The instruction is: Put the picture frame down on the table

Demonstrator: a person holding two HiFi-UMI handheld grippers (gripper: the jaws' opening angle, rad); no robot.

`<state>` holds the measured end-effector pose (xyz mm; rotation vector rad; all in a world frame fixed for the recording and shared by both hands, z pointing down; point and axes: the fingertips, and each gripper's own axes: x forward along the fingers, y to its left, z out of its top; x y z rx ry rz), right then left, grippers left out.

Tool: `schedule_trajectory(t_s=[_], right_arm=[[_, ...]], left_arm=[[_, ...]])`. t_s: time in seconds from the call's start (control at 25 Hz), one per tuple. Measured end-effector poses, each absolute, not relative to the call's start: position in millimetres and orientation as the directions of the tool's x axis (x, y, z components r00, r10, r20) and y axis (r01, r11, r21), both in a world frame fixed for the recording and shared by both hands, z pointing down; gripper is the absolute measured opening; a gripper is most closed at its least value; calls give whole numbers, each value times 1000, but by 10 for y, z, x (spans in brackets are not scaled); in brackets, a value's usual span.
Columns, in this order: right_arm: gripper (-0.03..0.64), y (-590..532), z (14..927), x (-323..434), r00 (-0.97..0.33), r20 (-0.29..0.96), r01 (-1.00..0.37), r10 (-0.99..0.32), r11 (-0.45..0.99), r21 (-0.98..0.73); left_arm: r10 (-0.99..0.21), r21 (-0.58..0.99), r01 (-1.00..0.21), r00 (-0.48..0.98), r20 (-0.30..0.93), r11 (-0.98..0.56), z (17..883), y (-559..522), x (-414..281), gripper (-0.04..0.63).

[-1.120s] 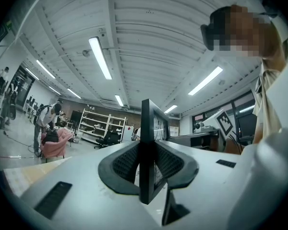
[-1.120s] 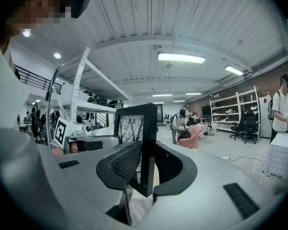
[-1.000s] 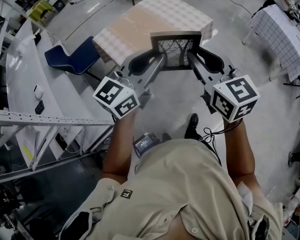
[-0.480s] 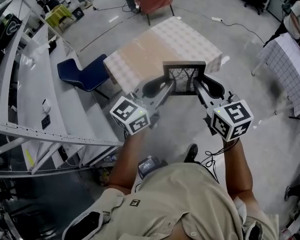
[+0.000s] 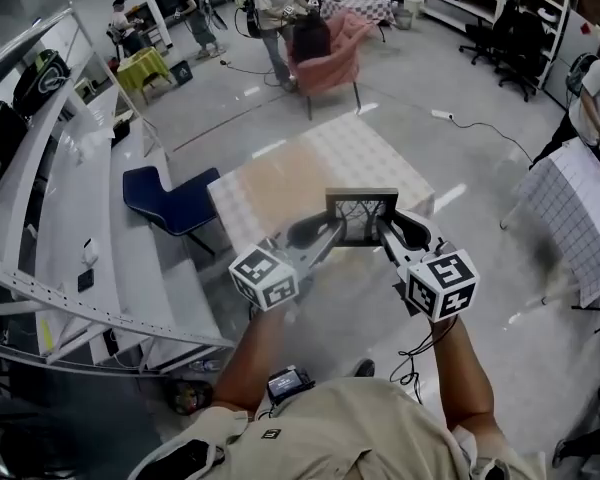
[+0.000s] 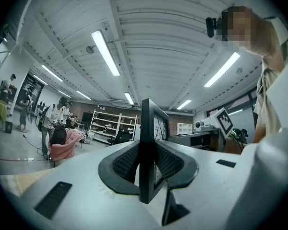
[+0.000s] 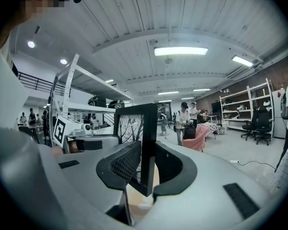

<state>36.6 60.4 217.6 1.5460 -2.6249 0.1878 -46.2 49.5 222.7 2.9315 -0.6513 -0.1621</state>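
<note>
A dark picture frame with a bare-tree print is held upright between both grippers, in the air near the front edge of a table with a checked cloth. My left gripper is shut on the frame's left edge. My right gripper is shut on its right edge. In both gripper views the frame's edge sits pinched between the ribbed pads, and the frame stands clear of the tabletop.
A blue chair stands left of the table and a pink armchair behind it, with people beyond. White shelving runs along the left. Another checked-cloth table is at the right. A cable lies on the floor.
Both grippers have carried the frame forward toward the checked table. My view has tipped up, so the pink armchair and the people behind it now show.
</note>
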Motion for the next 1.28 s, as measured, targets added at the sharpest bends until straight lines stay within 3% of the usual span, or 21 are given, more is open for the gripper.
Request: schedule_trajectory(t_s=[0.72,1.28], right_arm=[[84,401,2157,724,-471,144,-882,-870,463,-83],[84,-563,2269,722,-395,149,-919,-907,385,-88]], left_arm=[[-422,181,-405,904,-65,-896,2212,283,-96,92],[-355,184,-337,932,-75,-924,2318,-757,-88,92]])
